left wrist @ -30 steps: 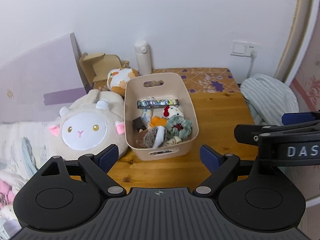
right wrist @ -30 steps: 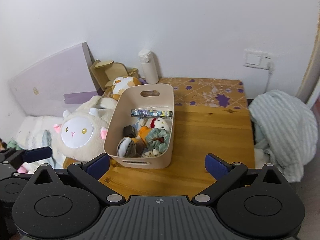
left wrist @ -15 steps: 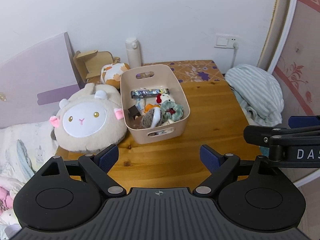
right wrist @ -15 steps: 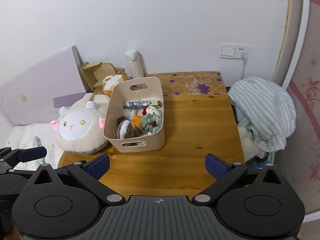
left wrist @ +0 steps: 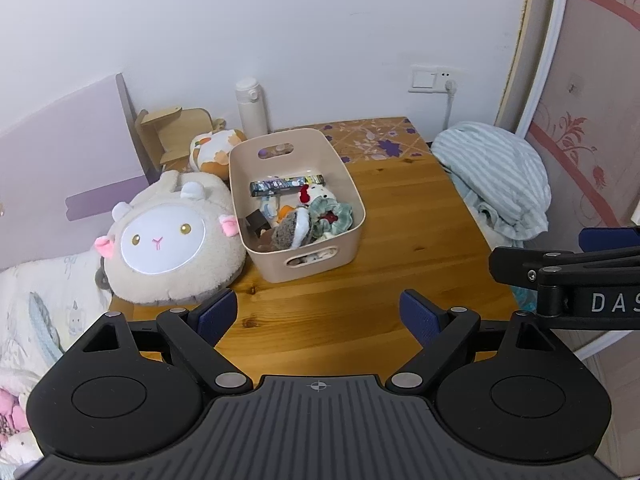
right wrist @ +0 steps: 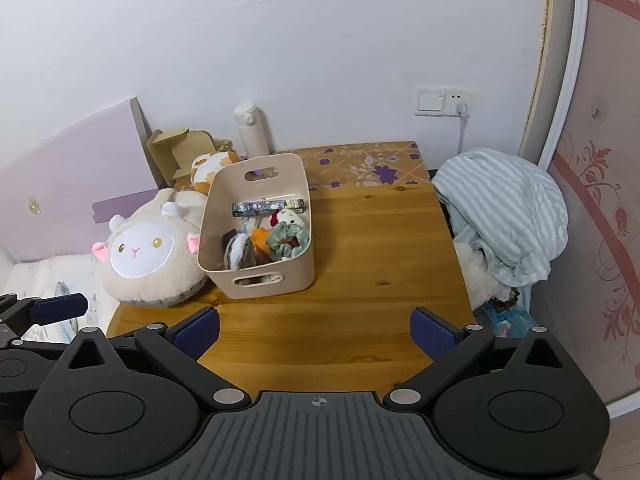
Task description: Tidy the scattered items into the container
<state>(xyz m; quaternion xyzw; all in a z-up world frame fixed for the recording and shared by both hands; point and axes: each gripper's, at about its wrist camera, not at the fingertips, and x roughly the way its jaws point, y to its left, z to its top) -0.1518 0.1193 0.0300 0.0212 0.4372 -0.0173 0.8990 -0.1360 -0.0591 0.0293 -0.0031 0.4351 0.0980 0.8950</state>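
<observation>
White letters "DAS", probably cut off, stand on the right claw (left wrist: 600, 276).

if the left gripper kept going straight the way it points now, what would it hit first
Most likely the bare wooden table. The left gripper is open and empty, angled down at the boards in front of the beige basket. Depth is unclear, so it could reach the basket's near wall instead.

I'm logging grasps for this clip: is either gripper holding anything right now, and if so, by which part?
Nothing is held. The left gripper and right gripper are both open and empty above the wooden table.
</observation>
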